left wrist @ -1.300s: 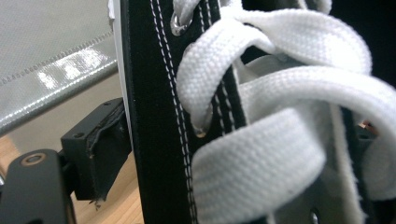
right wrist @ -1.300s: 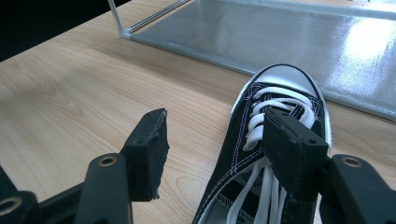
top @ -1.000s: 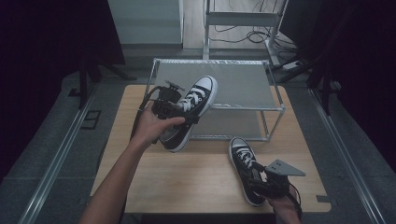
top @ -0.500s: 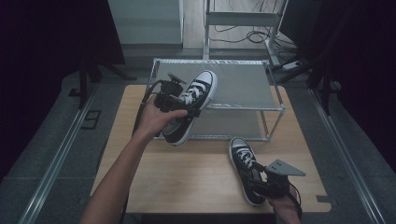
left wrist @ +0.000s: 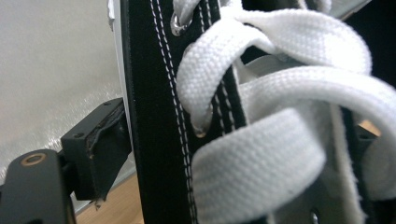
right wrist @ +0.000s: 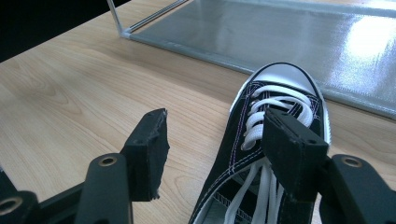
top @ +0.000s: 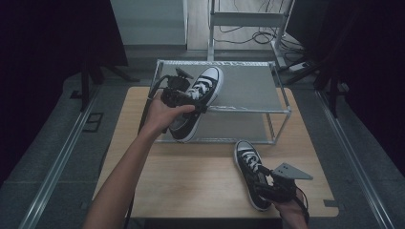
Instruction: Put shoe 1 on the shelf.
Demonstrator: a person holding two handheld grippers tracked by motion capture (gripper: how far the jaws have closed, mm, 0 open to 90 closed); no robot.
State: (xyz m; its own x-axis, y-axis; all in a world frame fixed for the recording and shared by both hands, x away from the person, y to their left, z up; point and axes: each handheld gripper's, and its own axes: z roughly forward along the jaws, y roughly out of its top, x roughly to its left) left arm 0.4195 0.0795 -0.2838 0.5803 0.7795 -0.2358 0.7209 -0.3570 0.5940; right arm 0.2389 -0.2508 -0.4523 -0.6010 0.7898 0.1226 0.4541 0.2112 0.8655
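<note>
A: What is the left claw (top: 184, 95) doing?

B: It holds a black shoe with white laces (top: 198, 102). The claw pinches the side of the shoe by the laces. In the left gripper view one black pad sits tight against the black cloth of this shoe (left wrist: 159, 140).

A: Where is that shoe?

B: It is up in the air, over the left end of the metal shoe rack (top: 253, 90). Its white toe points to the far side and sits over the top shelf. Its heel hangs lower, in front of the rack. The shoe is tilted.

A: And the right claw (top: 272, 188)?

B: It is at the near right part of the desk (top: 191, 176). Its jaws are partly apart. In the right gripper view the left pad is out over the bare wood, away from the second shoe (right wrist: 271, 135). The right pad is over the laces. I cannot tell if that pad touches them.

A: Where is the second shoe (top: 250, 171)?

B: It lies flat on the desk, just in front of the rack. Its toe points at the bottom shelf
</note>
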